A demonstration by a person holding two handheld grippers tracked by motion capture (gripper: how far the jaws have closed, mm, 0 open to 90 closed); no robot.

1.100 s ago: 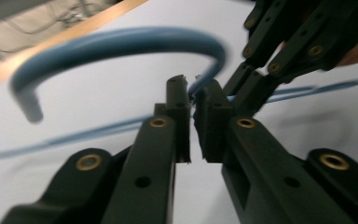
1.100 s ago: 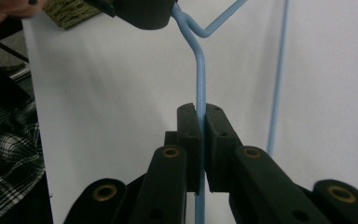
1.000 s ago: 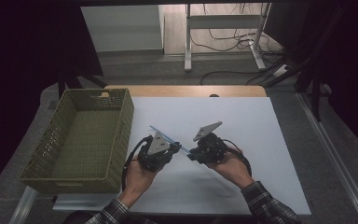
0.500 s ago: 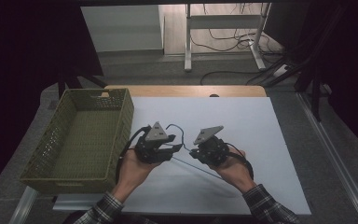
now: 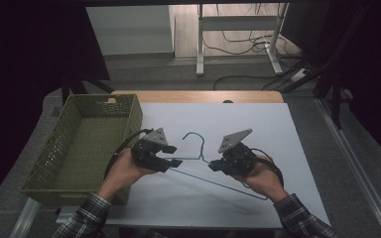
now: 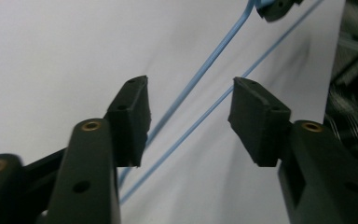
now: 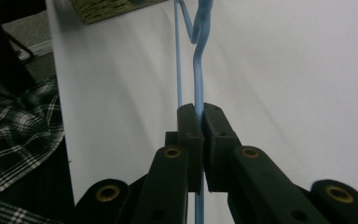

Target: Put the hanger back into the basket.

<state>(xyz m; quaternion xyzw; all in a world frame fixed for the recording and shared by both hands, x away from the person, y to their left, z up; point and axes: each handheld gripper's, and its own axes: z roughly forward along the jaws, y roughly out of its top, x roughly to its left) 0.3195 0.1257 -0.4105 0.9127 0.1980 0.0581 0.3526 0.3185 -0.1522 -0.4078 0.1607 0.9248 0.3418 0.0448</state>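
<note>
A thin blue wire hanger [image 5: 200, 143] is tilted over the white table, hook toward the far side. My right gripper [image 5: 213, 166] is shut on its wire near the neck; in the right gripper view the pads [image 7: 200, 116] pinch the blue wire [image 7: 196, 70]. My left gripper [image 5: 174, 156] holds near the hanger's left end. Its jaws have just been opening, and in the left gripper view they stand apart [image 6: 189, 109]. Two strands of the hanger [image 6: 200, 74] run between them, close to the left pad and not pressed.
An olive woven basket [image 5: 54, 148] stands at the table's left edge, close to my left hand. The white table [image 5: 258, 124] stretches beyond and to the right of the hanger. Plaid sleeves [image 5: 297, 218] come in from the near edge.
My left gripper has opened off the hanger and drawn left, toward the basket. Both hands have risen a little and moved apart; the hook now shows between them.
</note>
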